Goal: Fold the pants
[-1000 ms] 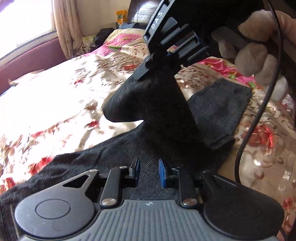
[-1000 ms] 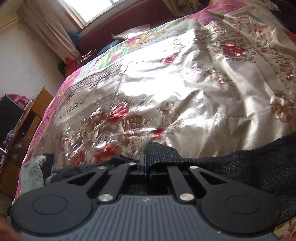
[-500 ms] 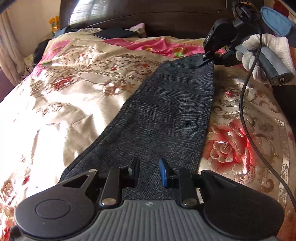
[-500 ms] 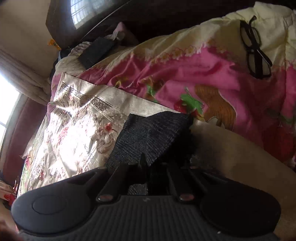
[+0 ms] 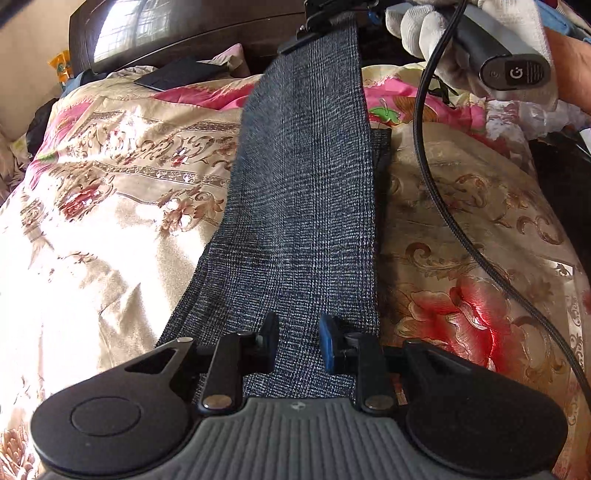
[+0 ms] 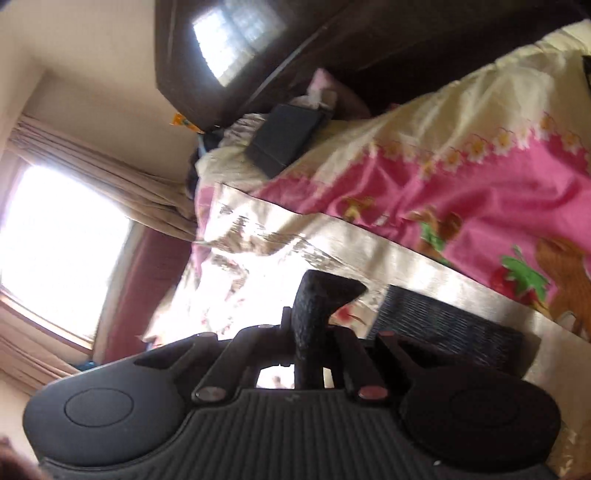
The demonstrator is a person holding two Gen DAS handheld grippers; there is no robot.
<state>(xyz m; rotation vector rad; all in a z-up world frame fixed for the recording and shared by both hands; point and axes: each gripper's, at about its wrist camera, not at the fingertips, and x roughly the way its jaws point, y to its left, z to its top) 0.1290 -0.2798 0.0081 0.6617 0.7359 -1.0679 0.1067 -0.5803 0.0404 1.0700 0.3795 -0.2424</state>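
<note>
The dark grey checked pants [image 5: 303, 206] run as a long strip over the flowered bedspread, from my left gripper up toward the headboard. My left gripper [image 5: 297, 341] is open just over the near part of the strip, blue pads apart. My right gripper [image 6: 312, 325] is shut on the far end of the pants [image 6: 317, 306] and holds it lifted above the bed; it also shows at the top of the left wrist view [image 5: 325, 18], held by a gloved hand [image 5: 424, 29]. Another part of the pants [image 6: 447, 328] lies flat on the bed beyond it.
A gold flowered bedspread [image 5: 110, 206] covers the bed, with a pink printed quilt [image 6: 461, 177] toward the dark wooden headboard [image 5: 177, 33]. A dark flat object [image 6: 284, 138] lies by the pillows. A black cable [image 5: 436, 177] hangs from the right gripper. A bright window [image 6: 55, 254] is at the left.
My right gripper has carried the pants end away toward the headboard and then lifted it, drawing the cloth out into a long strip. My left gripper stays open over the near part.
</note>
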